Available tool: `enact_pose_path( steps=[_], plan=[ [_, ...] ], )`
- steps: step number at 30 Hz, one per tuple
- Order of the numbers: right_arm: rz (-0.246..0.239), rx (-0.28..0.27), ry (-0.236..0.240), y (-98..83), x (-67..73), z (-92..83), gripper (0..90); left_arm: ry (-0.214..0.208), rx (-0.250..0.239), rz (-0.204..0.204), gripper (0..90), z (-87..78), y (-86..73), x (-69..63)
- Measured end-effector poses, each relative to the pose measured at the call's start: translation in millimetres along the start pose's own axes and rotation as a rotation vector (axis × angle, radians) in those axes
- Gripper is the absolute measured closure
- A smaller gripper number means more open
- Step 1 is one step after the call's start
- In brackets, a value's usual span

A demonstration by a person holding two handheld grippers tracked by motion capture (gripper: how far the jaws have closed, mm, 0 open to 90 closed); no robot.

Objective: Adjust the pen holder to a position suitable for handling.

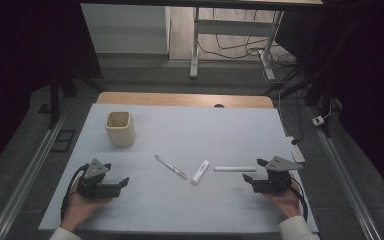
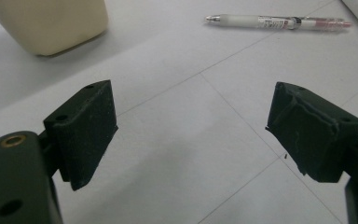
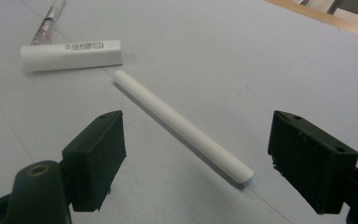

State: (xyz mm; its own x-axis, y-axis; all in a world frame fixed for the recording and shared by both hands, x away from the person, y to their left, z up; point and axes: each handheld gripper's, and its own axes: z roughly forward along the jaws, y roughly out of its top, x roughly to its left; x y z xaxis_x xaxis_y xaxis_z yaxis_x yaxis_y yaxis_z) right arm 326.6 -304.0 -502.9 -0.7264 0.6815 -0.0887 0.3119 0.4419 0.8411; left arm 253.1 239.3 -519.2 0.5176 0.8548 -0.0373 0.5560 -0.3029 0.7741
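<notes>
On the pale mat (image 1: pixel 180 125) in the high view, your left gripper (image 1: pixel 111 183) and right gripper (image 1: pixel 256 170) rest near the front corners, each in a hand, both with jaws spread and nothing between them. A cream cup (image 1: pixel 120 128) stands upright toward the far left; a pen (image 1: pixel 170 167), a short white tube (image 1: pixel 200 171) and a white stick (image 1: pixel 235 169) lie in a loose row between your hands, none of them in the cup.

In the left gripper view, your jaws stand wide over bare mat, with the cup (image 2: pixel 51 23) ahead to the left and the pen (image 2: pixel 277 22) well beyond the pads.

In the right gripper view, the stick (image 3: pixel 182 126) lies between the open jaws but untouched, its near end just ahead of them; the tube (image 3: pixel 72 54) sits beyond.

Judging from this, nothing is picked up yet; every item is left to handle, the stick likely first.
</notes>
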Motion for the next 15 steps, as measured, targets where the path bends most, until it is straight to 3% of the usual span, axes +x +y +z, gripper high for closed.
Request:
enact_pose_path(
  steps=[6, 15],
  plan=[
    [0.013, 0.018, 0.024, -0.6, 0.2, 0.5, 19.4, 0.008, -0.003, -0.001, 15.5, -0.4, 0.0, 0.3],
    [0.011, 0.035, 0.018, -0.4, 1.4, 0.2, 22.8, 0.016, -0.006, 0.011, 16.5, -0.7, 1.0, 1.0]
  ],
)
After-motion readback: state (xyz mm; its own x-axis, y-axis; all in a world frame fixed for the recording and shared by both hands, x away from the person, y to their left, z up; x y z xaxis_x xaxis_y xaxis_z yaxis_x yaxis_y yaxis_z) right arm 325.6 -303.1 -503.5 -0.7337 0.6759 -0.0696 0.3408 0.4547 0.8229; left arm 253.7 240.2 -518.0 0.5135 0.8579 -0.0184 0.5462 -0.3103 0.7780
